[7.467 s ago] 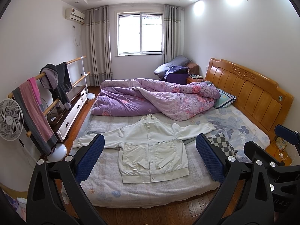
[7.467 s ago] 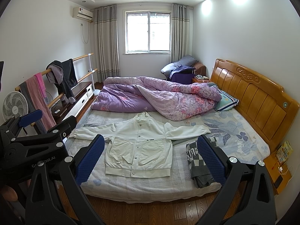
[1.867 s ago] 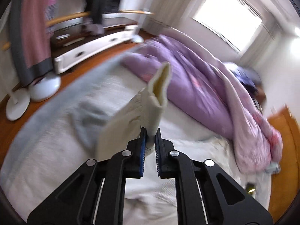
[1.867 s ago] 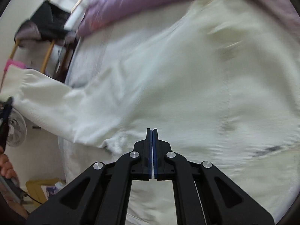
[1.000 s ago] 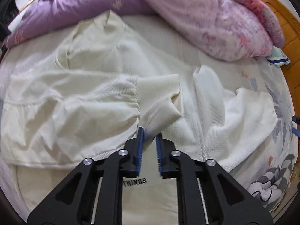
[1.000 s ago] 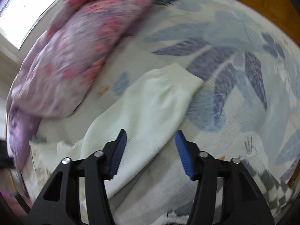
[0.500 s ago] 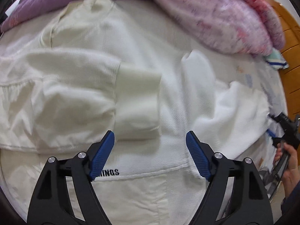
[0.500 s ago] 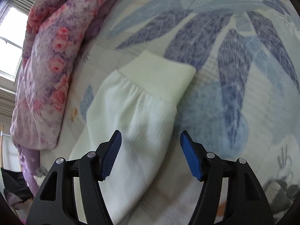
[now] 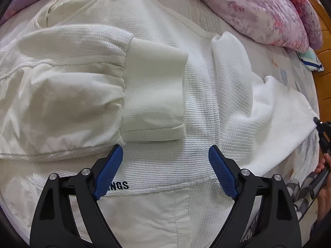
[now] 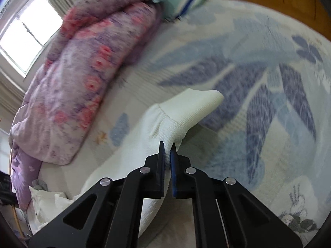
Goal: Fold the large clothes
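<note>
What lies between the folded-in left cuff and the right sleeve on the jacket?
In the left wrist view, only the bare waffle-knit jacket front lies between the cuff and the right sleeve; nothing else sits there.

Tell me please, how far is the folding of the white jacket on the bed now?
About a third done. One sleeve of the white waffle-knit jacket already lies folded across its front, and the open left gripper hovers above it. In hand: the right gripper is shut on the other sleeve near its cuff, not yet folded in. The body fold remains.
</note>
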{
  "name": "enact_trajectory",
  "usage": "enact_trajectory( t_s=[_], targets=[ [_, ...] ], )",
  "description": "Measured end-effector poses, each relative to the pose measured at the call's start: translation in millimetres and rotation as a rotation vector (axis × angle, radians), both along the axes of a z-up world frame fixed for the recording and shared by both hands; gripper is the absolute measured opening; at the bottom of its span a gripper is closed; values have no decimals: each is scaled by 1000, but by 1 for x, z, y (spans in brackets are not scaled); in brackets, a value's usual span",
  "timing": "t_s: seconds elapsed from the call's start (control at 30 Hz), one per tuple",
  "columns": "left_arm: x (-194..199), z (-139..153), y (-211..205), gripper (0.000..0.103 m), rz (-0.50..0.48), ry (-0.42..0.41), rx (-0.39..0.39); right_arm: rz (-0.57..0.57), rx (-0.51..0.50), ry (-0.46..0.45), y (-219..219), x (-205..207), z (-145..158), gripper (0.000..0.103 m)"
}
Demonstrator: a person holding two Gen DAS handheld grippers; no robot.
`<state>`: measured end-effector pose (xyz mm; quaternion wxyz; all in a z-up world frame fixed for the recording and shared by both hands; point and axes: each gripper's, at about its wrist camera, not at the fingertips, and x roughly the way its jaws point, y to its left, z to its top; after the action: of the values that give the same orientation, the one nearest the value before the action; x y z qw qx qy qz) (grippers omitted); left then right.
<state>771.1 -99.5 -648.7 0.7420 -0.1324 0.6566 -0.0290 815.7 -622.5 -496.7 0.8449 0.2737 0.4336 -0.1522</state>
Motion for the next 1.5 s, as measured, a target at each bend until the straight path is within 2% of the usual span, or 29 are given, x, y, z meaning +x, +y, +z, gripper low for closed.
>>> enact_trajectory(
  t_s=[0.1,0.27,0.43,0.63,0.83,1.03,1.2,1.33,1.37,1.43,1.5],
  targets=[
    [5,-18,4,86,9,59,-7,29,-28,-37,13,1,18,4],
    [4,-20,-4,88,-44,48,30,59,-45,-107,39,-7,51,4],
    [-2,1,13,88,-5,1,-48,142,-67,-172,87,-14,89,4],
    [-27,50,75,88,53,-133,-52,318,-96,-256,196,-28,134,4],
    [-52,79,172,87,136,-179,-16,493,-91,-301,340,-52,153,4],
    [-82,103,270,87,244,-206,45,685,-42,-277,491,-76,134,4],
    [-108,110,341,87,301,-230,109,829,-8,-210,600,-98,91,4],
    [-125,100,379,87,352,-213,113,936,18,-139,665,-114,51,5],
    [-128,98,385,85,362,-209,116,961,40,-92,680,-116,34,5],
    [-135,93,397,86,394,-193,132,970,61,-37,693,-120,14,8],
    [-146,90,413,86,436,-189,97,980,89,27,702,-121,-7,14]
  ],
)
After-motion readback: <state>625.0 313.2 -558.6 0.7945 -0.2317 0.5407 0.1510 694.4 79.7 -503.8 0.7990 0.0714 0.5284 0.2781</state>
